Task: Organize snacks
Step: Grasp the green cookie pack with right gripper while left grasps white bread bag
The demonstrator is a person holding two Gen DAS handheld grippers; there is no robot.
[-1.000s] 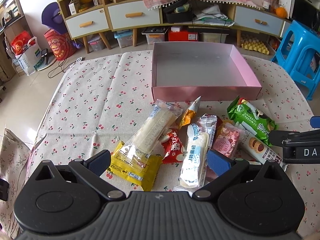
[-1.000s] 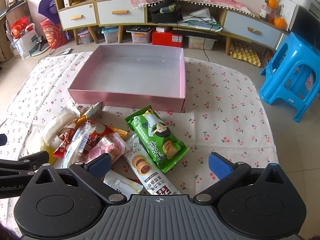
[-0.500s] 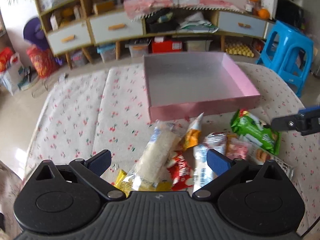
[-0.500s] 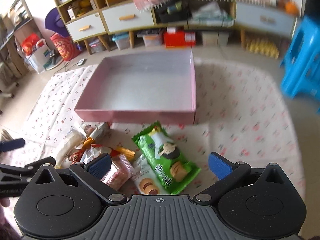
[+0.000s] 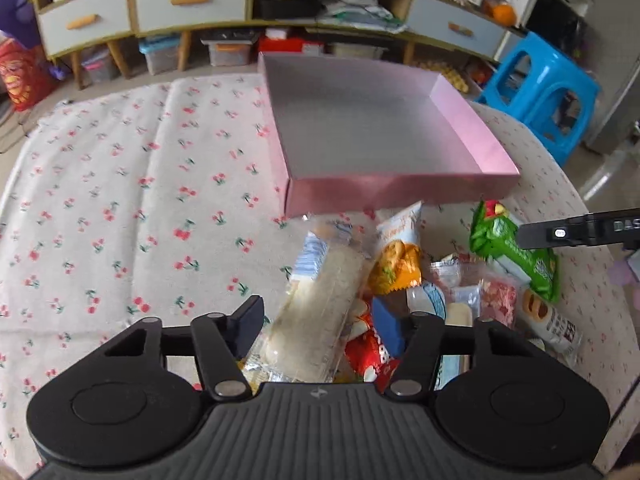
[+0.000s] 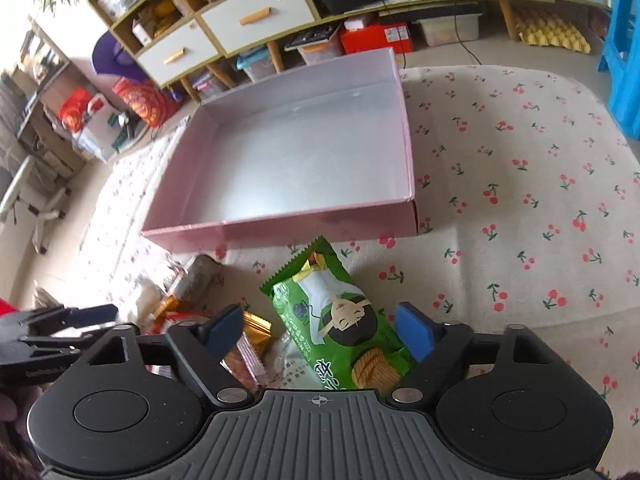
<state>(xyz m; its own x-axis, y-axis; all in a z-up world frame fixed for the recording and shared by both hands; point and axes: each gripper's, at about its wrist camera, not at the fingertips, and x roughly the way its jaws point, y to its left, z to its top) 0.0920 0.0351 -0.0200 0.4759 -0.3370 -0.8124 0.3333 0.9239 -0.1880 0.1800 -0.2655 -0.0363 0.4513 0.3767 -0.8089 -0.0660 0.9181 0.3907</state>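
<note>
An empty pink box stands on the cherry-print cloth, with a heap of snack packets in front of it. My left gripper is low over the heap, and its jaws are closing around a clear packet of white bread. The pads stand just off the packet's sides. My right gripper is closing around a green biscuit packet, with a gap on the left side. Each gripper shows at the edge of the other's view.
An orange packet, a red one, a pink one and a biscuit packet lie tightly together. A blue stool stands past the table's right edge. Low drawers and floor clutter are behind.
Both grippers have moved forward and down onto the heap. Their jaws have narrowed, the left around the white bread packet, the right around the green packet.
</note>
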